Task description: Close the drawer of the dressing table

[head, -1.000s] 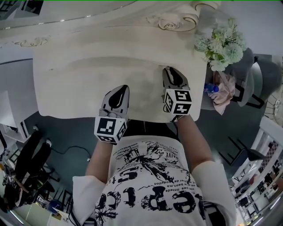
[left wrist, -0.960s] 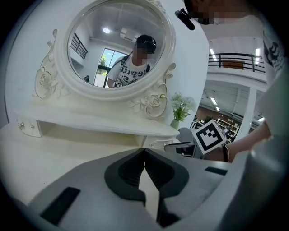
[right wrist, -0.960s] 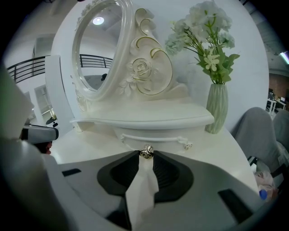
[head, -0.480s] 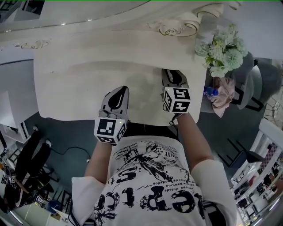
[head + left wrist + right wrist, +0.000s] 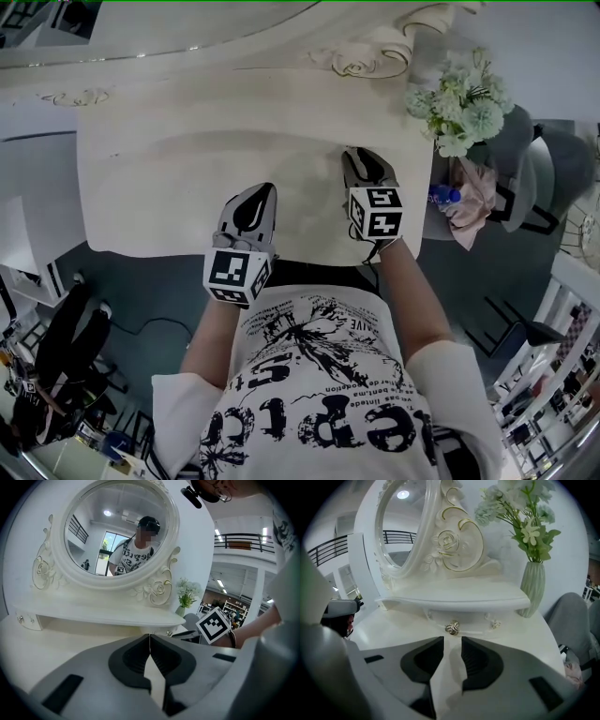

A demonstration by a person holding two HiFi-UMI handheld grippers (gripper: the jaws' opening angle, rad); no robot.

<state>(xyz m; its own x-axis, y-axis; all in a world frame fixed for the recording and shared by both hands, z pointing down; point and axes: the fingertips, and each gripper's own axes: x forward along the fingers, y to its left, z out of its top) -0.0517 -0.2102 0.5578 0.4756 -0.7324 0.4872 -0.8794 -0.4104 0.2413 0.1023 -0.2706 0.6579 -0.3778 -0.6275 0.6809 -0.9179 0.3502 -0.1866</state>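
R gripper (image 5: 452, 641), jaws just eased wider & empty, faces drawer knob (image 5: 452, 628) at 12 o'clock; L gripper (image 5: 255, 192) at its 8 o'clock, jaws pressed together; shirt print (image 5: 319, 375) unreadable.

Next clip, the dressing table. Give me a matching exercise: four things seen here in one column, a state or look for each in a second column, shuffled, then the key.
Things
1. left gripper
2. right gripper
3. vase
4. drawer knob

States
A. knot-shaped, on the front under the shelf
B. jaws apart, nothing between them
C. ribbed, pale green, holds flowers
D. jaws together, nothing between them

Pairs: 1-D, 2-B, 3-C, 4-A.
The right gripper's jaws have just been opening.
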